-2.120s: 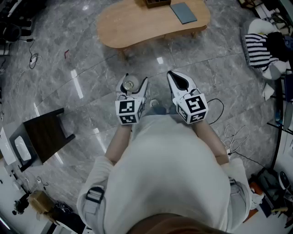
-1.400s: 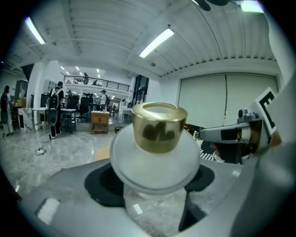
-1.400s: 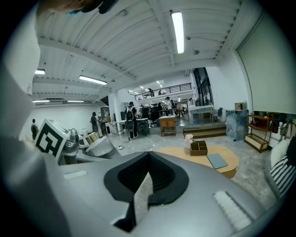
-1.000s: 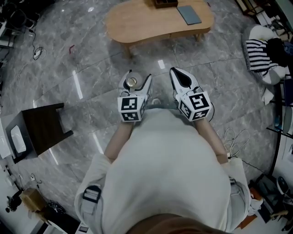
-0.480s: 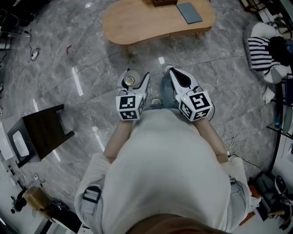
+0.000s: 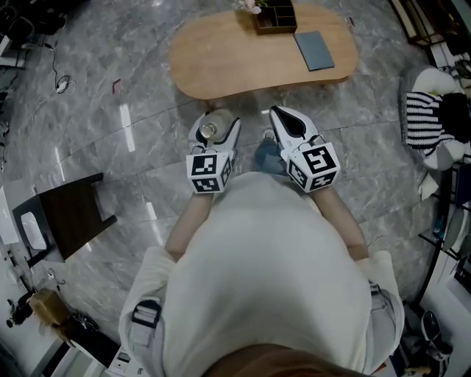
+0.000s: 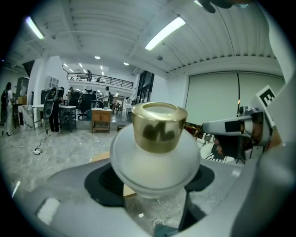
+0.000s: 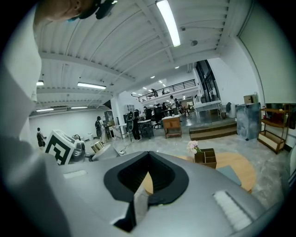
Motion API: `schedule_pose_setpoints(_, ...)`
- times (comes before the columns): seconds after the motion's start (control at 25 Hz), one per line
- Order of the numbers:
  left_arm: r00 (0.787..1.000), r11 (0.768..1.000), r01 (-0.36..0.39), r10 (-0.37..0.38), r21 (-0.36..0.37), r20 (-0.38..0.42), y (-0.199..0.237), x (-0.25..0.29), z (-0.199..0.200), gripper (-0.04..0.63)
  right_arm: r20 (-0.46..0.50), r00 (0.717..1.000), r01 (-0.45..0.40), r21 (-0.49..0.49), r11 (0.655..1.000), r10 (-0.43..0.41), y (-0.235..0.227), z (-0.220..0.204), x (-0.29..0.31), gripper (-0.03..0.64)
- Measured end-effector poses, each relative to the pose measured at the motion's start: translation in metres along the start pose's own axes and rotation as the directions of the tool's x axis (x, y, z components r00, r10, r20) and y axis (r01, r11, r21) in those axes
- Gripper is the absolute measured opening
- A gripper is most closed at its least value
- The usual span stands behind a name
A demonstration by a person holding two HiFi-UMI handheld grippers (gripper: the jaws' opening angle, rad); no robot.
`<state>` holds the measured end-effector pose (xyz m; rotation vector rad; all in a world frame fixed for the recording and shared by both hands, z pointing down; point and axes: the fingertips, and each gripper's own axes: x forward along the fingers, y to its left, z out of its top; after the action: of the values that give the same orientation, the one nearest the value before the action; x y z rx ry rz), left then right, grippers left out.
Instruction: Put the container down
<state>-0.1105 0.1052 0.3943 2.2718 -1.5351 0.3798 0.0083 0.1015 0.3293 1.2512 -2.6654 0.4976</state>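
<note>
A white round container with a gold cap (image 6: 209, 130) sits between the jaws of my left gripper (image 6: 215, 137), which is shut on its wide body. In the left gripper view the container (image 7: 155, 155) fills the middle, upright, with the left gripper (image 7: 155, 192) clasping it from both sides. My right gripper (image 6: 278, 114) is held beside it at the same height, jaws together and empty; the right gripper view shows the right gripper (image 8: 146, 179) with nothing in it. Both are carried in front of the person's body, above the floor, just short of the wooden table (image 6: 235, 59).
On the table's far side stand a dark compartment box with a flower (image 6: 274, 15) and a grey-blue pad (image 6: 314, 50). A dark low stool (image 6: 70, 213) stands at the left. Striped cloth (image 6: 427, 110) lies at the right, and cables lie on the marble floor.
The wooden table has come closer to both grippers and more of its far side shows. The grippers keep their pose, and the container stays in the left one.
</note>
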Motion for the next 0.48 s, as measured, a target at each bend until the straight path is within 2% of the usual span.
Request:
schedule_pose_setpoints(0.24, 0.999, 0.999, -0.038, 0.039, -0.029, 0.011, 0.008, 0.064, 0.032, 0.350, -0.019, 0.999, -0.043, -0.009, 0.999, 0.043, -0.057, 0.026, 0.043, 0.002)
schedule_pose_setpoints(0.48, 0.998, 0.995, -0.070, 0.070, -0.068, 0.001, 0.017, 0.116, 0.046, 0.350, -0.041, 0.997, -0.073, -0.015, 0.997, 0.072, -0.105, 0.040, 0.078, 0.002)
